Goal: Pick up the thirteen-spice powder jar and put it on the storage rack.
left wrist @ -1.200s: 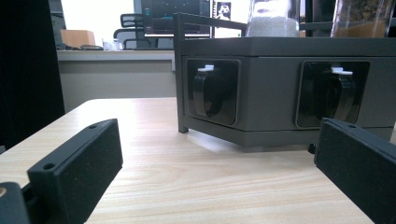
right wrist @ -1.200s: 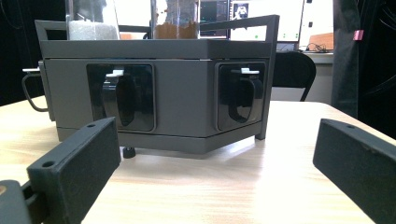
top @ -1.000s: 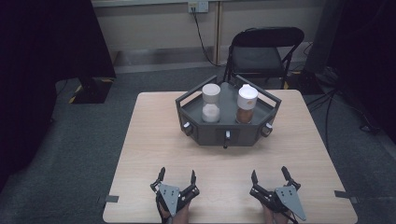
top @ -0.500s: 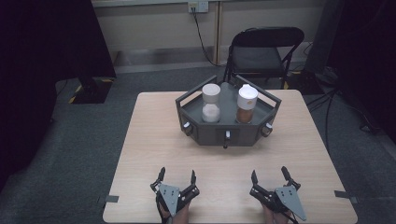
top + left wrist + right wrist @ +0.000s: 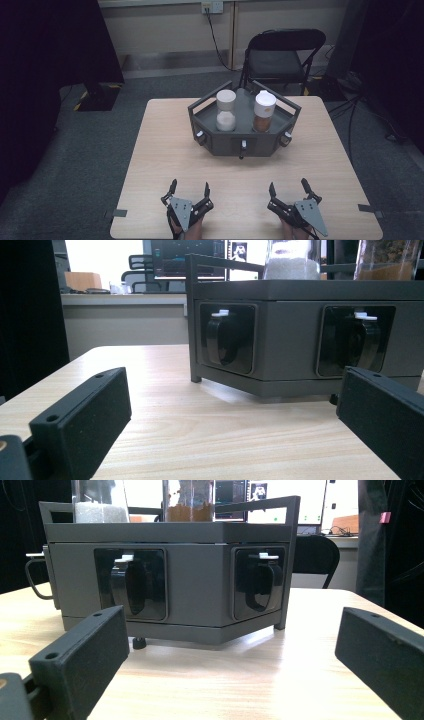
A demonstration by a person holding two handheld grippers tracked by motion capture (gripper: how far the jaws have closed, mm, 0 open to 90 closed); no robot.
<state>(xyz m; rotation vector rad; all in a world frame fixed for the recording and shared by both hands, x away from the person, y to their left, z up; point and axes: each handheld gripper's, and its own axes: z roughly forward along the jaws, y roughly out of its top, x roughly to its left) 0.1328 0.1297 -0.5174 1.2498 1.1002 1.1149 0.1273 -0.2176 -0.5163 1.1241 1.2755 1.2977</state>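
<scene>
A dark grey six-sided rack (image 5: 227, 142) stands at the back middle of the wooden table (image 5: 165, 150), with black knobs set in its front faces. On it stand a jar of white grains (image 5: 226, 111) and a white-lidded jar of brown grains (image 5: 264, 112). My left gripper (image 5: 189, 189) rests open near the table's front edge, left of centre, nothing between its jaws. My right gripper (image 5: 288, 187) rests open to the right of it, also holding nothing. In the left gripper view the rack (image 5: 295, 340) faces me with two knobs (image 5: 222, 337); the right gripper view also shows the rack (image 5: 192, 580).
A black folding chair (image 5: 282, 57) stands behind the table. A cable hangs from a wall socket (image 5: 211, 7). Tape marks sit at the table's front corners (image 5: 119, 213). Bare tabletop lies between the grippers and the rack.
</scene>
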